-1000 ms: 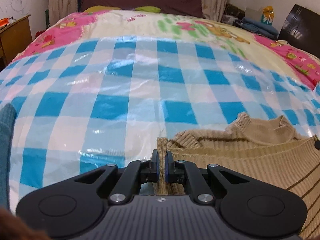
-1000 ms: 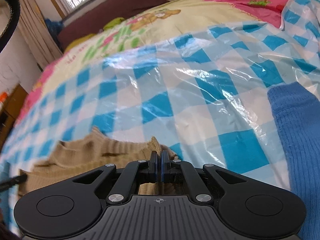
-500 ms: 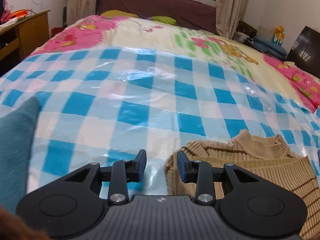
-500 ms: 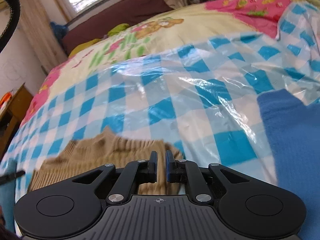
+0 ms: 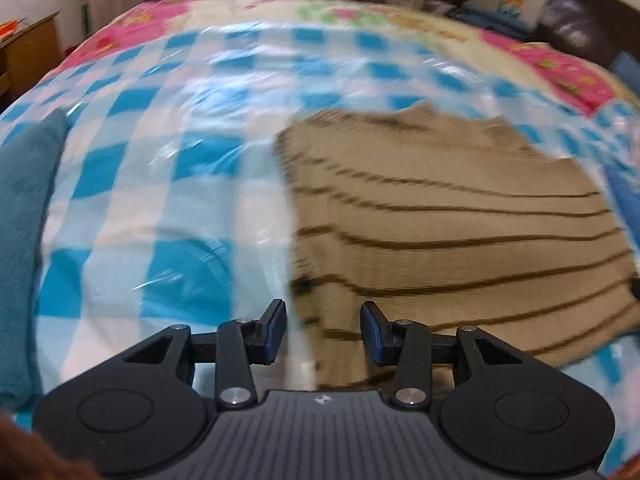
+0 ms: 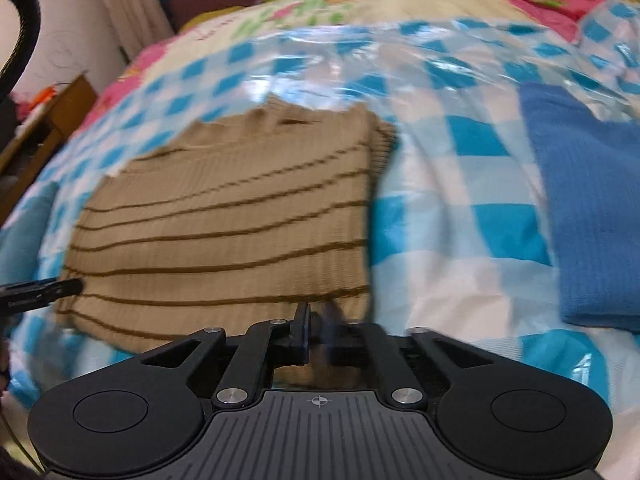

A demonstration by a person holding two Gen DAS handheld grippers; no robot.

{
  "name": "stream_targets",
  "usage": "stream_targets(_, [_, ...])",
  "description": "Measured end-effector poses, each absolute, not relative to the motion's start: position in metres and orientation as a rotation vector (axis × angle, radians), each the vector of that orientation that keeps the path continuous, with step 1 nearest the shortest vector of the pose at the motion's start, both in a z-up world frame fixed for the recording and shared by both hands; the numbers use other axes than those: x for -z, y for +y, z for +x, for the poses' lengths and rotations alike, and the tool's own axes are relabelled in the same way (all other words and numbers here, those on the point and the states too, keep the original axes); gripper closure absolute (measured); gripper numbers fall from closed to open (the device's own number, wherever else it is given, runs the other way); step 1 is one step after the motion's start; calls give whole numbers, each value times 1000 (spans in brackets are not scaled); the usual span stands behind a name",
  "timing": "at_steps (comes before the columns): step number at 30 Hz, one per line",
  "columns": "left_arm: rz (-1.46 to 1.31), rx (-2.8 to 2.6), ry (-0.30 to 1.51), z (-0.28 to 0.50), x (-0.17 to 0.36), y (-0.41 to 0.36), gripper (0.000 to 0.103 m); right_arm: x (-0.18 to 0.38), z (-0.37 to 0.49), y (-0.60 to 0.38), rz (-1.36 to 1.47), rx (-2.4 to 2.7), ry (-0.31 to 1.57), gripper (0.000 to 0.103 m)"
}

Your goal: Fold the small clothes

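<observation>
A tan knit sweater with thin brown stripes point(image 5: 452, 216) lies folded flat on the blue-and-white checked plastic sheet point(image 5: 168, 168); it also shows in the right wrist view point(image 6: 232, 220). My left gripper point(image 5: 323, 330) is open and empty, above the sweater's near left corner. My right gripper point(image 6: 318, 330) hangs over the sweater's near right corner with its jaws a small gap apart and nothing between them; the right finger is motion-blurred. The left gripper's tip point(image 6: 40, 292) shows at the left edge of the right wrist view.
A folded teal garment point(image 5: 24, 240) lies at the left of the sheet. A folded blue garment point(image 6: 592, 216) lies at the right. The sheet covers a bed with a pink and cream quilt point(image 5: 248, 8). A wooden cabinet point(image 5: 28, 52) stands at the far left.
Both grippers have let go of the sweater's top corners, opened, and pulled back toward its near edge. The sweater now lies flat, fully in view.
</observation>
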State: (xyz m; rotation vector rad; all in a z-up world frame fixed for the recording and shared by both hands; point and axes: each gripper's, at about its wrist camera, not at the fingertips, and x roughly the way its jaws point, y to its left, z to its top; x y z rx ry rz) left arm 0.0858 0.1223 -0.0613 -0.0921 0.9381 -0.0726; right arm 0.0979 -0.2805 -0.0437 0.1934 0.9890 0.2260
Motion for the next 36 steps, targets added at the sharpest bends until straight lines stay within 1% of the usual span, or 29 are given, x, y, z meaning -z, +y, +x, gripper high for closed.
stream_targets(3, [-156, 57, 946, 85, 63, 139, 55, 49, 103, -293, 218, -184, 1003, 103])
stream_targets(6, [-144, 48, 942, 80, 53, 141, 55, 41, 100, -294, 214, -163, 1003, 102])
stream_targets(7, [-158, 51, 938, 78, 49, 141, 55, 35, 97, -291, 193, -162, 986, 99])
stream_targets(8, [-168, 53, 930, 76, 43, 142, 55, 26, 95, -286, 166, -166, 959, 88])
stream_targets(12, [-105, 18, 853, 81, 19, 142, 55, -2, 96, -266, 82, -183, 870, 87])
stream_targets(15, [-123, 20, 826, 91, 7, 143, 55, -7, 114, -257, 117, -208, 870, 87])
stream_targets(18, [-118, 80, 805, 104, 2, 129, 54, -4, 137, -238, 162, -277, 888, 87])
stream_targets(19, [-122, 102, 808, 110, 4, 123, 54, -1, 147, -228, 173, -302, 890, 84])
stream_targets(20, [-123, 118, 813, 117, 6, 117, 53, 2, 155, -219, 173, -321, 890, 74])
stream_targets(21, [-110, 131, 817, 125, 9, 110, 52, 7, 166, -208, 166, -332, 894, 70])
stream_targets(22, [-90, 137, 823, 134, 12, 103, 51, 12, 176, -198, 161, -340, 903, 69])
stream_targets(23, [-69, 139, 833, 143, 17, 97, 47, 18, 188, -187, 164, -353, 920, 69])
stream_targets(26, [-42, 137, 858, 164, 28, 84, 44, 36, 213, -163, 147, -351, 951, 69])
stream_targets(27, [-17, 135, 862, 169, 33, 79, 38, 42, 219, -158, 141, -347, 961, 69])
stream_targets(28, [9, 128, 865, 175, 37, 75, 35, 48, 225, -153, 141, -346, 976, 69])
stream_targets(29, [31, 119, 867, 178, 42, 72, 29, 56, 232, -149, 137, -346, 997, 69])
stream_targets(31, [69, 110, 880, 184, 53, 67, 28, 65, 236, -144, 126, -337, 1002, 69])
stream_targets(33, [85, 109, 870, 184, 56, 68, 29, 68, 236, -143, 113, -324, 988, 81])
stream_targets(34, [83, 108, 864, 185, 55, 68, 31, 66, 236, -145, 118, -314, 981, 93])
stream_targets(35, [74, 104, 856, 185, 53, 70, 40, 64, 235, -150, 144, -323, 975, 97])
stream_targets(36, [67, 98, 852, 186, 51, 73, 51, 62, 234, -153, 163, -327, 971, 97])
